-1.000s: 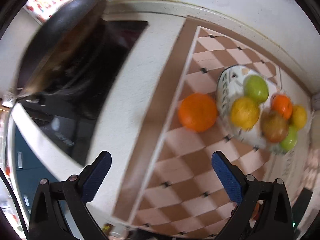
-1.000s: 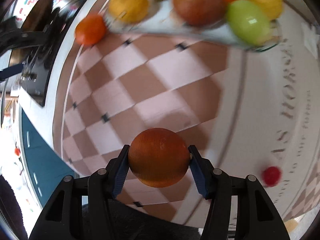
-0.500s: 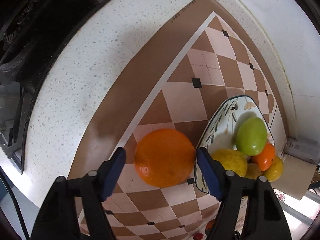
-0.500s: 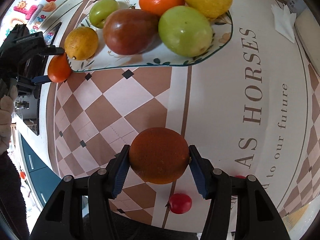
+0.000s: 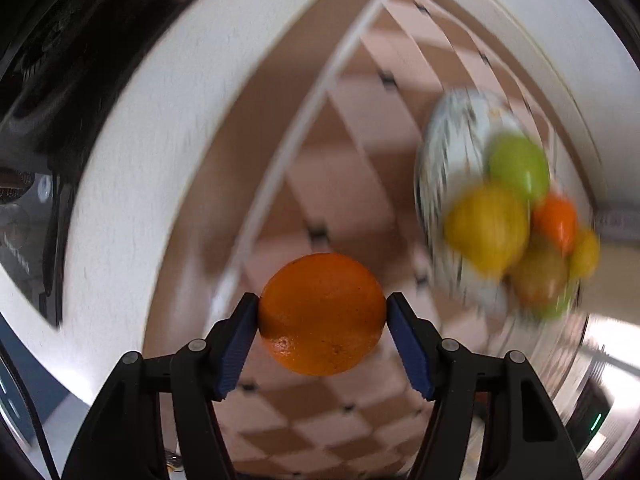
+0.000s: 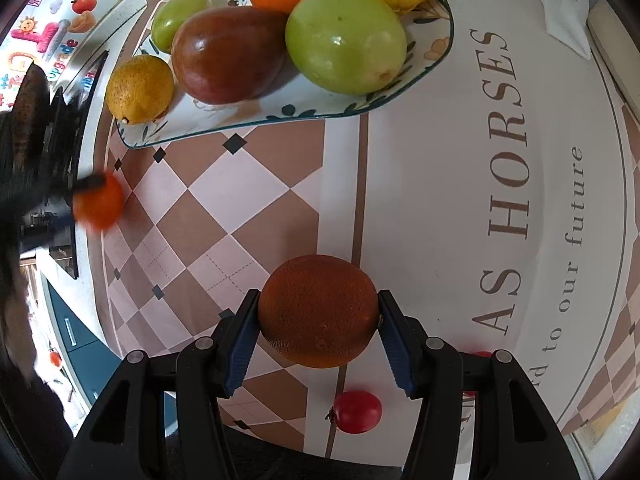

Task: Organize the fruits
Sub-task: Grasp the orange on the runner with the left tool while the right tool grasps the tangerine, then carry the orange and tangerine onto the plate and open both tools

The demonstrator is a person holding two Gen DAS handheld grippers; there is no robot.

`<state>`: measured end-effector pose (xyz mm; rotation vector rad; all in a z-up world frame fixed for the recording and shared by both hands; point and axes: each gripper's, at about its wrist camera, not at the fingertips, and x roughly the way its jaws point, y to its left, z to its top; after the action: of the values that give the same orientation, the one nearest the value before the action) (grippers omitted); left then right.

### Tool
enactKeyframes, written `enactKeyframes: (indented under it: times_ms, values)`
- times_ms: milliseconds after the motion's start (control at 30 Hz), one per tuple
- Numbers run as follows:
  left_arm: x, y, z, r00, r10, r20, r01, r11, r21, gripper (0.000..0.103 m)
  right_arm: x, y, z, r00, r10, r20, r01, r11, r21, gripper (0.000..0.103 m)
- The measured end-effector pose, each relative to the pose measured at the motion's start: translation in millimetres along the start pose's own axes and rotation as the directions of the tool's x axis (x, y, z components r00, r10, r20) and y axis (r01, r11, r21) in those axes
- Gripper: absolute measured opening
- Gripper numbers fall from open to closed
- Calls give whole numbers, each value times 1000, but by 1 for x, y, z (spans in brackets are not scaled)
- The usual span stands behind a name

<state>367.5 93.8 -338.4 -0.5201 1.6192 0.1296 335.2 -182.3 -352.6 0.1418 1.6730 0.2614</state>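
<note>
My left gripper (image 5: 322,298) has its blue pads against both sides of a bright orange (image 5: 322,314), the jaws still closing on it above the checked mat. In the right wrist view that orange (image 6: 98,200) shows blurred at the left. My right gripper (image 6: 318,296) is shut on a darker orange (image 6: 318,312) over the mat. A patterned plate (image 6: 280,118) holds two green apples, a red-brown pear-shaped fruit, two lemons and a tangerine; in the left wrist view the plate (image 5: 436,152) is blurred at the right.
A small red tomato (image 6: 357,412) lies on the mat below my right gripper. A folded white napkin (image 6: 566,12) lies at the far right. A black stove (image 5: 48,80) with a pan (image 6: 30,96) sits left of the white counter.
The left gripper dropped over the orange beside the plate and its jaws went from wide to touching the fruit. The right gripper shifted across the mat, still gripping its orange.
</note>
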Motion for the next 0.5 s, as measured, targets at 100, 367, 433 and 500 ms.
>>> enactKeyframes:
  times_ms: [100, 367, 433, 500]
  values:
    - [8, -5, -35, 998, -22, -54, 24, 999, 32, 63, -1, -2, -1, 1000, 6, 2, -6, 1000, 4, 60]
    - [28, -45, -60, 995, 96, -17, -91, 976, 198, 64, -2, -9, 2, 1000, 26, -6, -26, 999, 27, 60]
    - [38, -46, -58, 993, 114, -42, -104, 976, 194, 64, -2, -10, 2, 1000, 24, -7, -24, 999, 26, 60]
    - [41, -48, -58, 993, 115, -34, -106, 974, 201, 64, -2, -9, 2, 1000, 22, -5, -22, 999, 26, 60]
